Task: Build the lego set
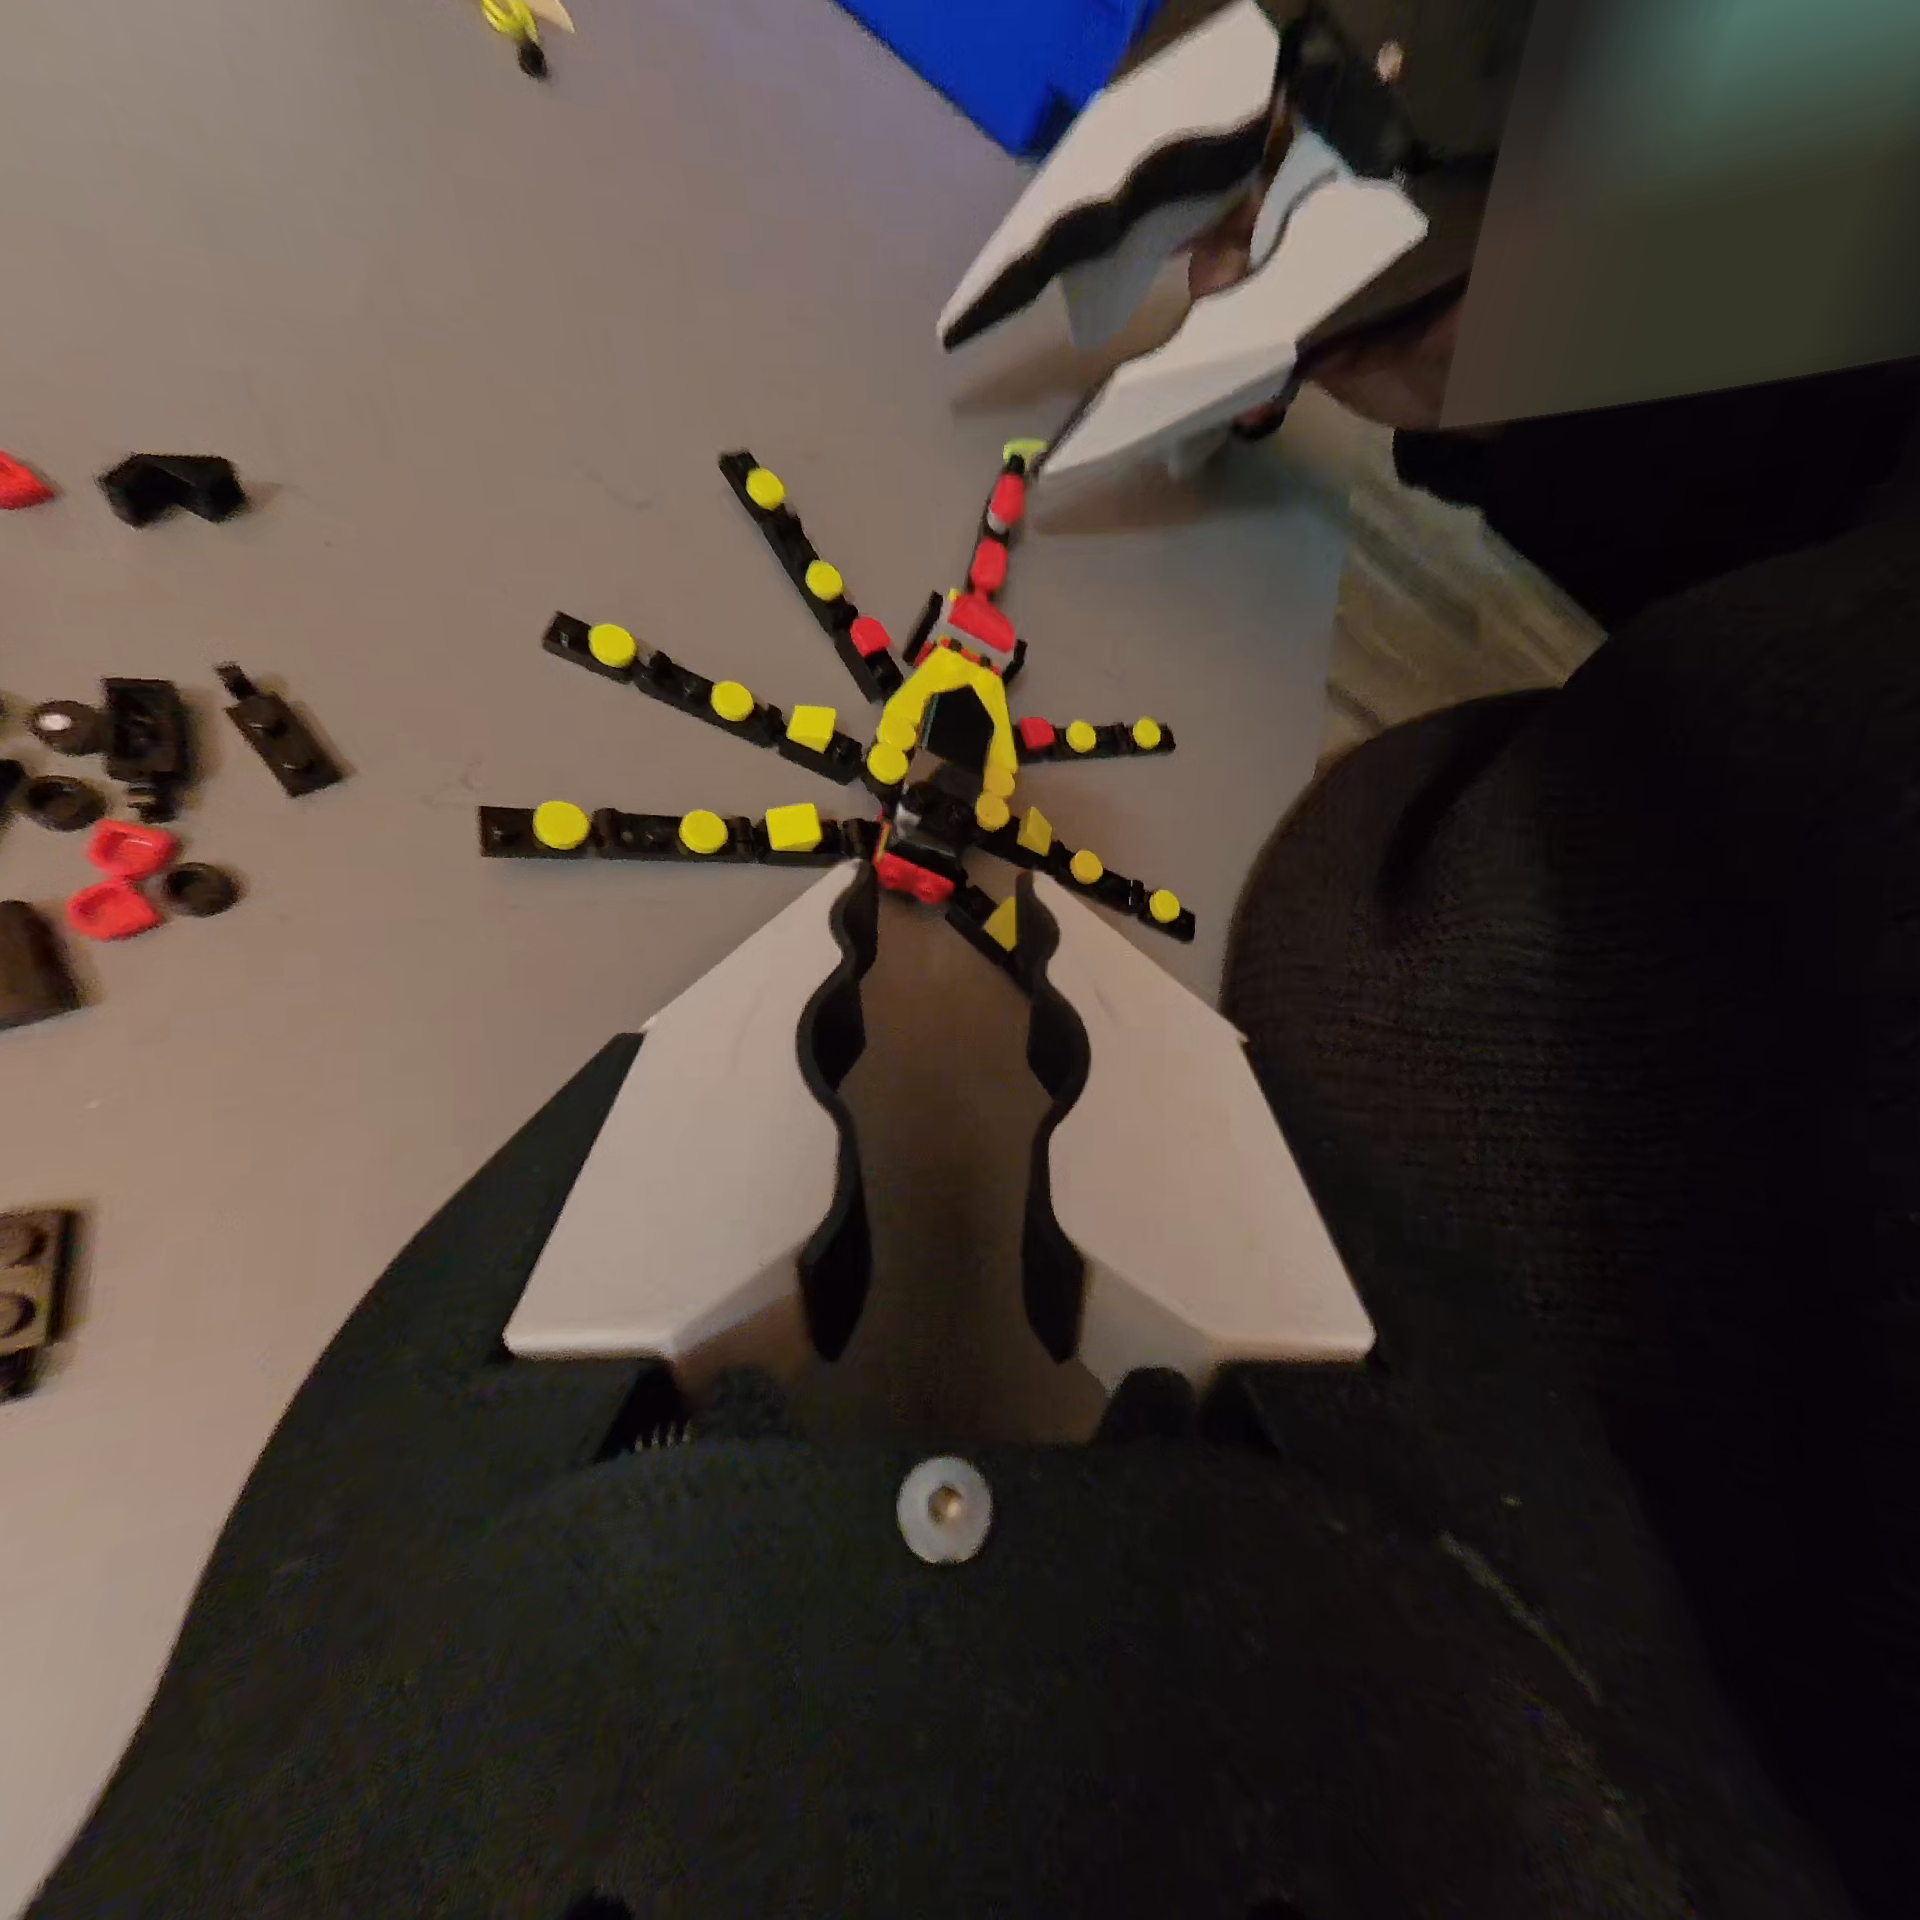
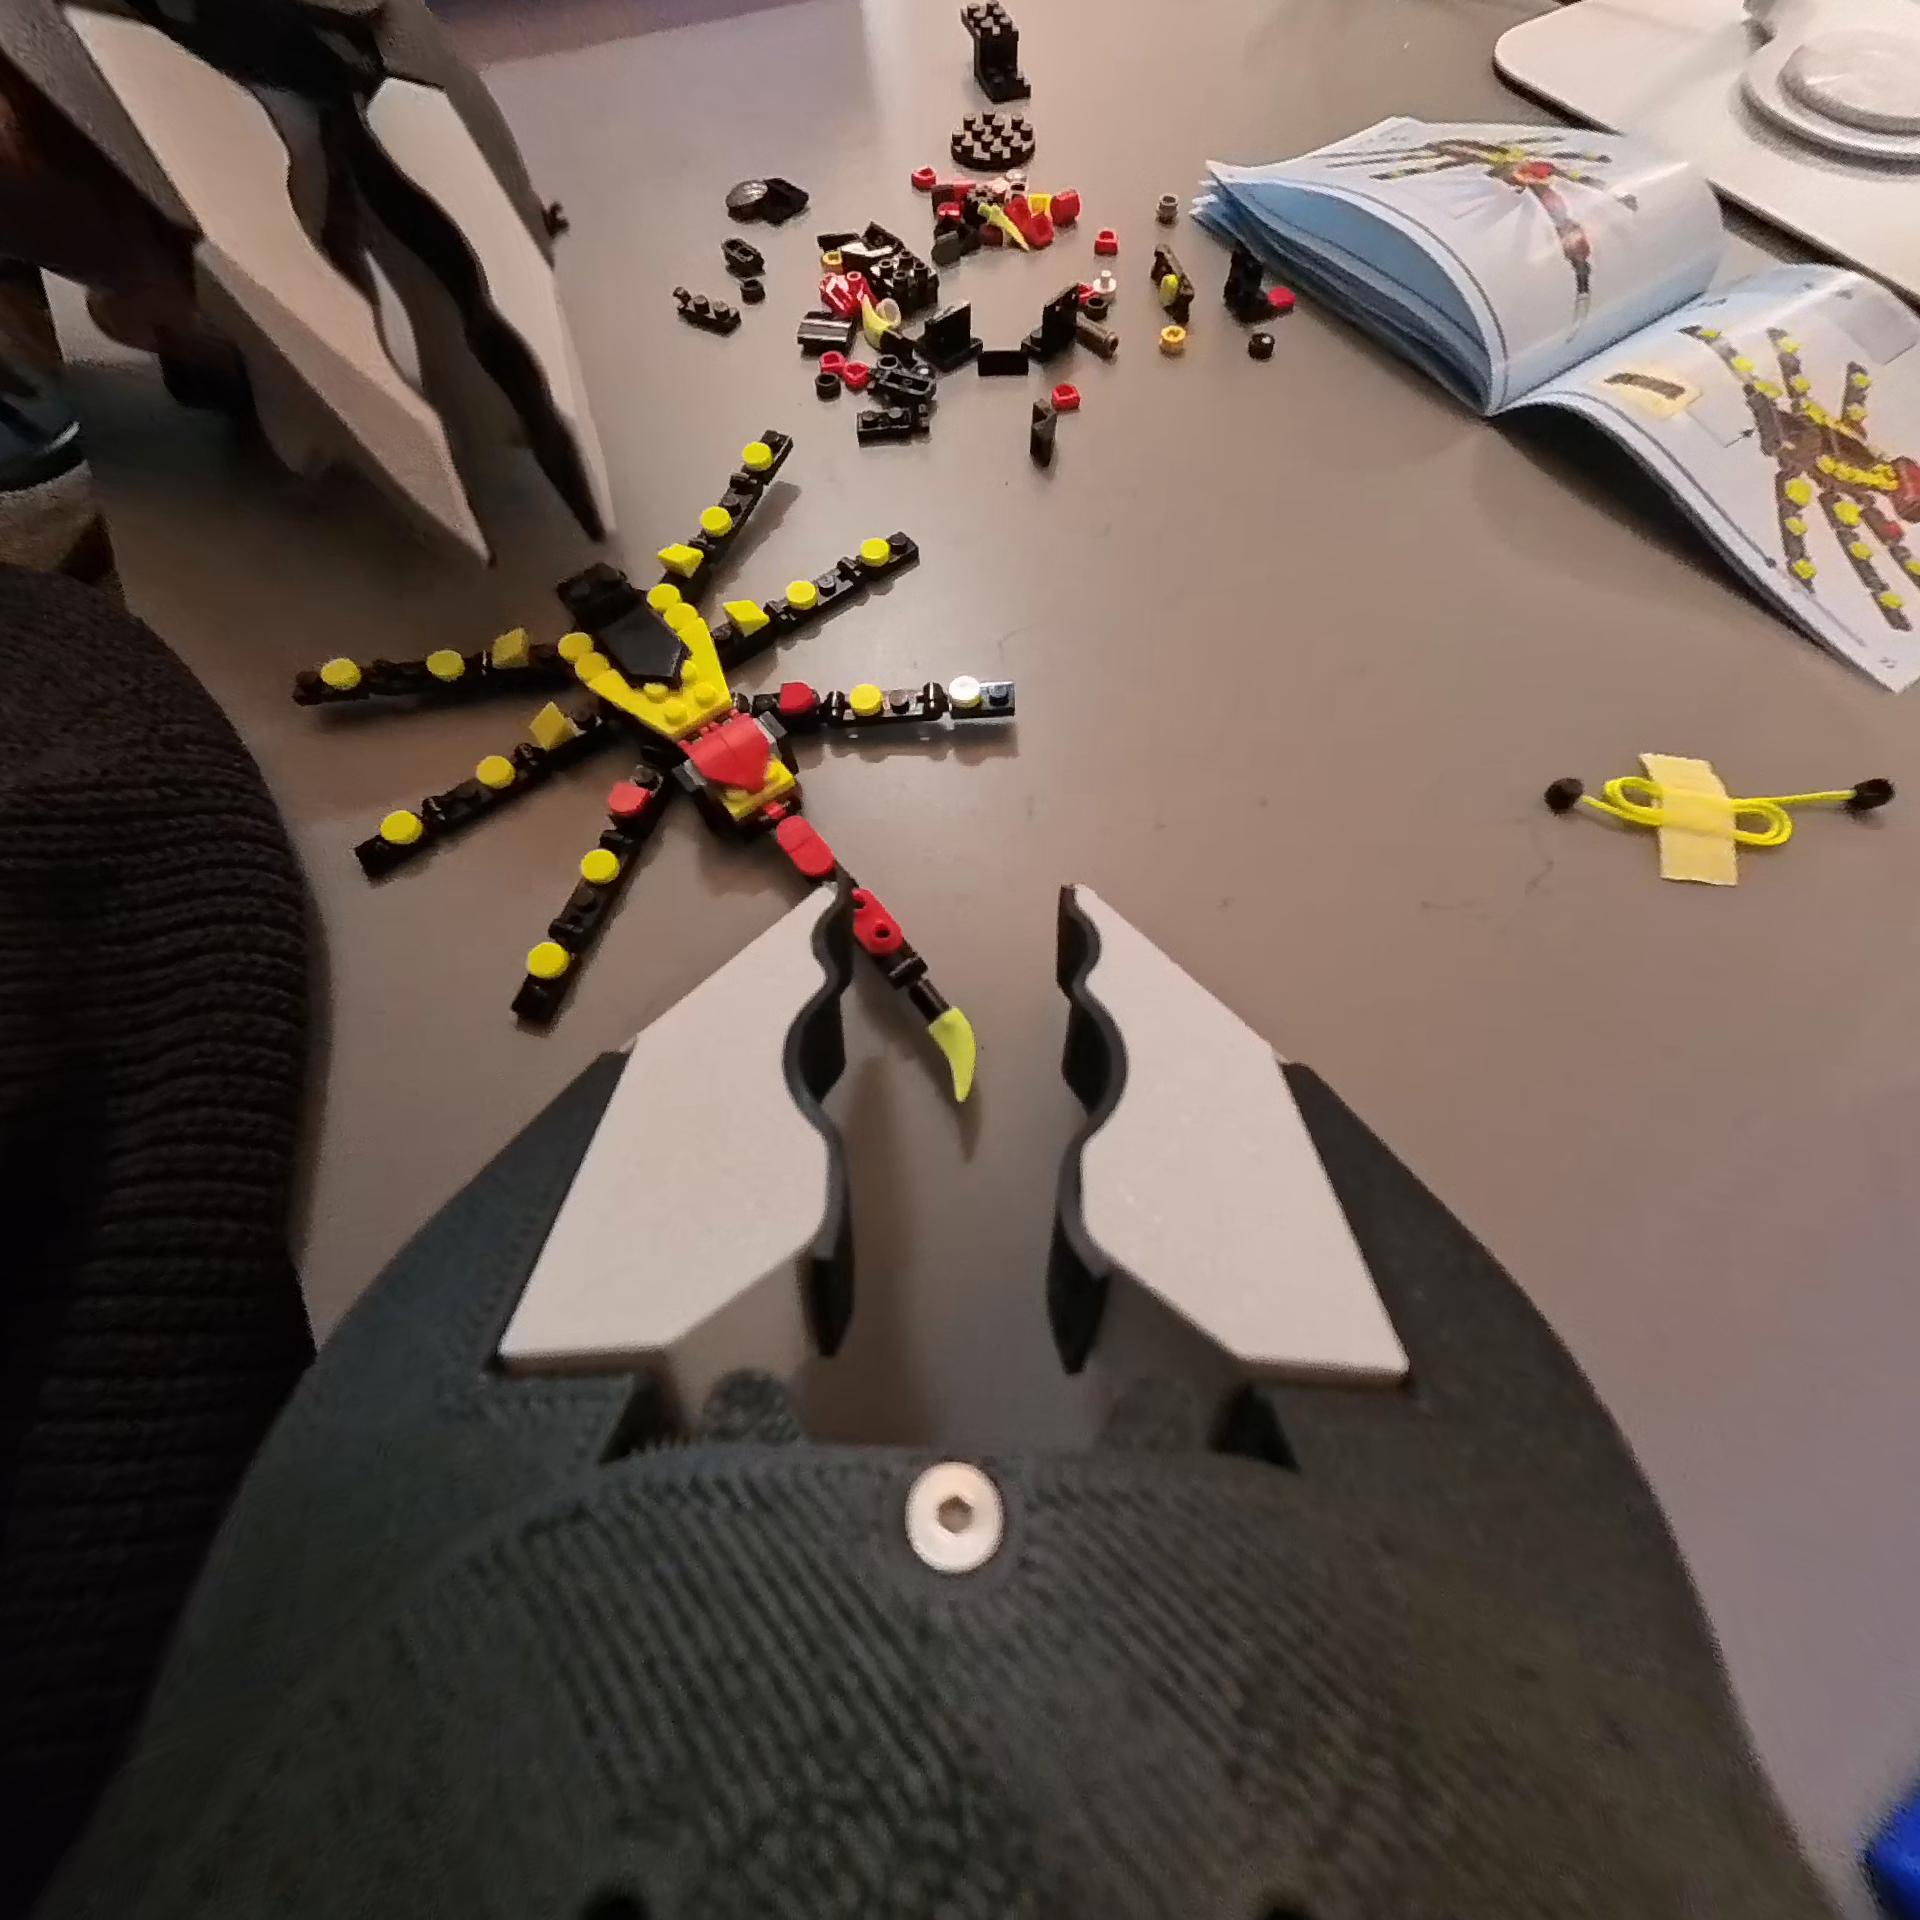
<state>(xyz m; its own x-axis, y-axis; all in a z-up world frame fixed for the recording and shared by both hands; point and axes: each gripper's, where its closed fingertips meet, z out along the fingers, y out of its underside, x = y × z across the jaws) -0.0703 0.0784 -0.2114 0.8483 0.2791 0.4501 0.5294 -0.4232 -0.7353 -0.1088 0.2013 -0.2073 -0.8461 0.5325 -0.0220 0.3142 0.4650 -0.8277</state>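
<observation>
Lego spider [image 2: 686, 707], black legs, yellow studs

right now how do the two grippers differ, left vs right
The left gripper has its tips at the head end of the lego model, over the red piece there; the right gripper sits at the tail end, its fingers either side of the yellow-green claw. The left jaws stand slightly narrower than the right. Both are open, hold nothing, and share grey fingers with wavy black pads.
</observation>
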